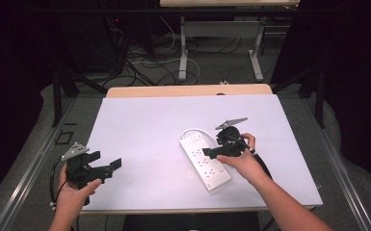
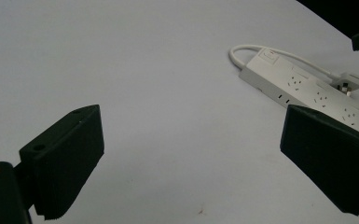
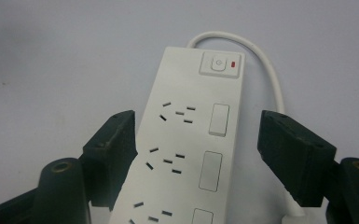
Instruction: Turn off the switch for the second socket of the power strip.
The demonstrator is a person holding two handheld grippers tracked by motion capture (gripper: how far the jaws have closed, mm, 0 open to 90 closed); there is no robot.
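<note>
Two grippers are in your hands. Your right gripper (image 1: 211, 153) hangs over the power strip (image 1: 205, 160), its jaws spread wide to either side of the strip's body and clear of it, pinching nothing. The strip lies flat on the white table (image 1: 139, 125), right of centre, its cord (image 3: 265, 60) looping past the switch (image 3: 219, 64). Your left gripper (image 1: 110, 166) sits at the table's near left edge, jaws spread and empty, well apart from the strip.

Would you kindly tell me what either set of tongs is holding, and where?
Nothing: the right tongs straddle the power strip without pressing, and the left tongs are open.
</note>
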